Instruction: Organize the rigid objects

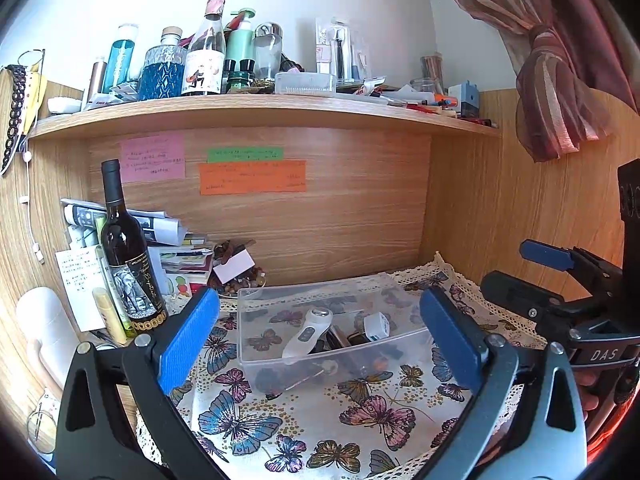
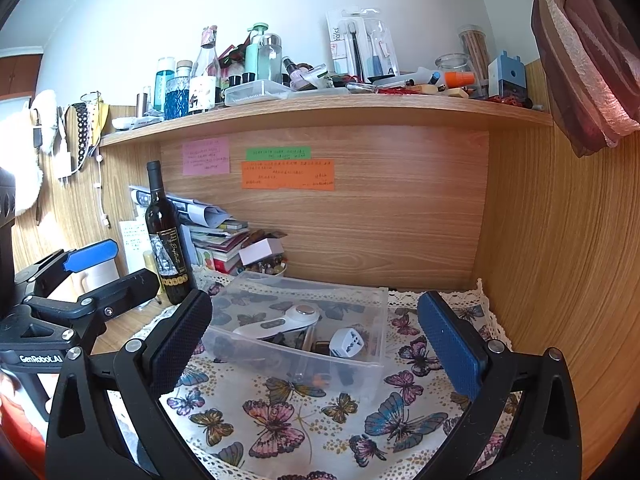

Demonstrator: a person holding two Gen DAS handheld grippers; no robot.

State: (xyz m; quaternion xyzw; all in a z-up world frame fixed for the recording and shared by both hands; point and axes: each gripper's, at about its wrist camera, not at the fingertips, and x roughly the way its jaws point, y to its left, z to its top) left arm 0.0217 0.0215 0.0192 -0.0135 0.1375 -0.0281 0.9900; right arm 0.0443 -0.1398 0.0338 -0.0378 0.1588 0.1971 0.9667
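Note:
A clear plastic bin sits on a butterfly-print cloth. Inside lie a white handheld device, a white plug adapter and several small dark items. My left gripper is open and empty, its blue pads on either side of the bin, short of it. My right gripper is also open and empty, in front of the bin. Each gripper shows at the side of the other's view: the right one, the left one.
A dark wine bottle stands left of the bin, beside stacked papers and books and a bowl of beads. A crowded shelf runs overhead. Wooden panels close the back and right. A curtain hangs at right.

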